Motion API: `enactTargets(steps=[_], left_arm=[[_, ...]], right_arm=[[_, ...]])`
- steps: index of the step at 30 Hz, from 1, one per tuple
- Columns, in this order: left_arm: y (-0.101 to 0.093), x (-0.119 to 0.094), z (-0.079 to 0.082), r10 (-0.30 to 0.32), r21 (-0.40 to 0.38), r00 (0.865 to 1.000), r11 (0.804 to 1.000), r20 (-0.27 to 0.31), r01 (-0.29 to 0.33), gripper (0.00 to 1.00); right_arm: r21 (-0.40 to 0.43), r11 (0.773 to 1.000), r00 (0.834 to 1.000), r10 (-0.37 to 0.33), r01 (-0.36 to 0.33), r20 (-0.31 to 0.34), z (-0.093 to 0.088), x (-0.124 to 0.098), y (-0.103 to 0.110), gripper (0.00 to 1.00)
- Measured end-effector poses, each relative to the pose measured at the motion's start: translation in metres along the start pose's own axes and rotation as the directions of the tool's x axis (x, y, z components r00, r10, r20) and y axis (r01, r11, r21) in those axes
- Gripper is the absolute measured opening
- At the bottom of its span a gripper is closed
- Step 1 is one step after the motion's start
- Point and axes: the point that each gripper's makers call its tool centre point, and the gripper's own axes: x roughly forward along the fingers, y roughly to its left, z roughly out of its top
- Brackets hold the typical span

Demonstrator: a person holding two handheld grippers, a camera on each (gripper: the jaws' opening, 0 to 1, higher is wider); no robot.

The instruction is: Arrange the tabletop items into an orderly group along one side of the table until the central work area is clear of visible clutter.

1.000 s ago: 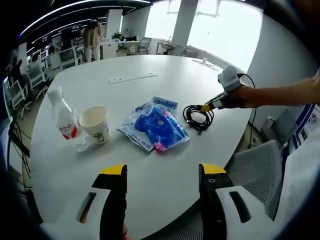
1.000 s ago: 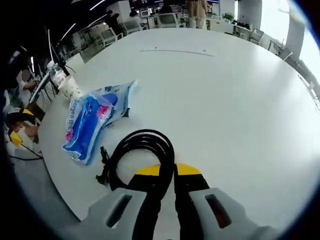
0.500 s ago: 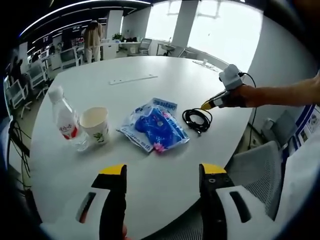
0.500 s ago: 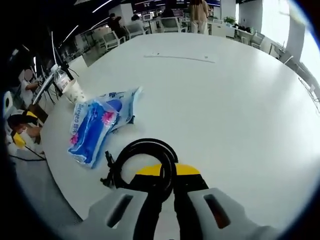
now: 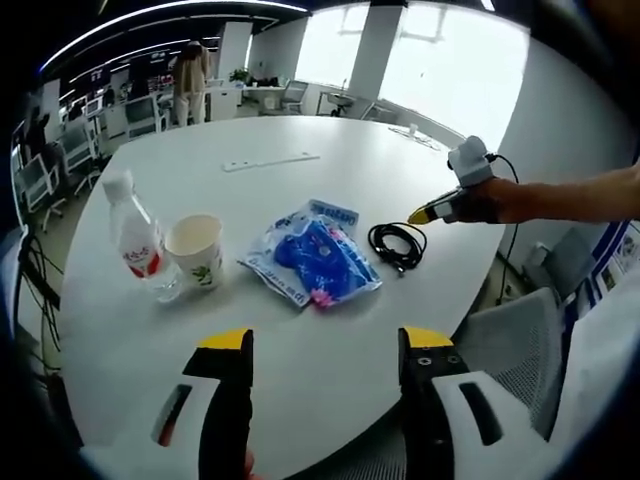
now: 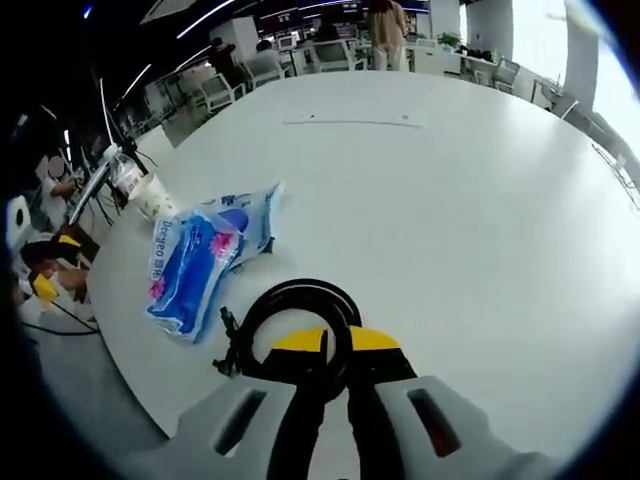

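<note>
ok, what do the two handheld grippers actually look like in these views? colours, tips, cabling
Left gripper: two black jaws with yellow tips, set in a pale grey body with dark slots. Right gripper has the same build: black jaws, yellow tips, grey slotted housing. Seen from the left gripper view, the right gripper is a slim yellow-tipped tool with a black cable trailing from its rear. The arm behind it is bare; no sleeve visible.

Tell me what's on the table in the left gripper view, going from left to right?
Water bottle → paper cup → blue plastic packet → coiled black cable → the right gripper, reaching in above the table's edge.
</note>
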Motion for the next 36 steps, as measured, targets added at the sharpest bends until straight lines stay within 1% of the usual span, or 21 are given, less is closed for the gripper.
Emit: enactTargets(steps=[5, 11, 16, 21, 26, 36], left_arm=[[0.002, 0.001, 0.002, -0.001, -0.003, 1.0, 1.0, 0.005, 0.001, 0.58], [0.002, 0.002, 0.004, -0.004, -0.007, 1.0, 1.0, 0.008, 0.004, 0.58], [0.005, 0.003, 0.006, -0.006, -0.006, 1.0, 1.0, 0.008, 0.006, 0.58], [0.008, 0.004, 0.009, -0.004, -0.014, 1.0, 1.0, 0.017, 0.004, 0.58], [0.007, 0.005, 0.008, -0.004, -0.019, 1.0, 1.0, 0.015, 0.004, 0.58], [0.015, 0.004, 0.008, 0.008, -0.038, 1.0, 0.999, 0.02, -0.007, 0.58]], right_arm=[[0.001, 1.0, 1.0, 0.007, -0.007, 0.013, 0.003, -0.002, 0.004, 0.06], [-0.019, 1.0, 0.999, 0.024, -0.023, 0.024, 0.01, -0.005, 0.013, 0.08], [-0.036, 0.999, 0.999, 0.041, -0.04, 0.029, 0.012, -0.006, 0.024, 0.1], [-0.064, 0.996, 0.996, 0.069, -0.066, 0.049, 0.019, -0.006, 0.038, 0.1], [-0.081, 0.993, 0.995, 0.087, -0.083, 0.052, 0.025, -0.003, 0.048, 0.11], [-0.135, 0.983, 0.989, 0.135, -0.126, 0.056, 0.043, 0.004, 0.069, 0.12]])
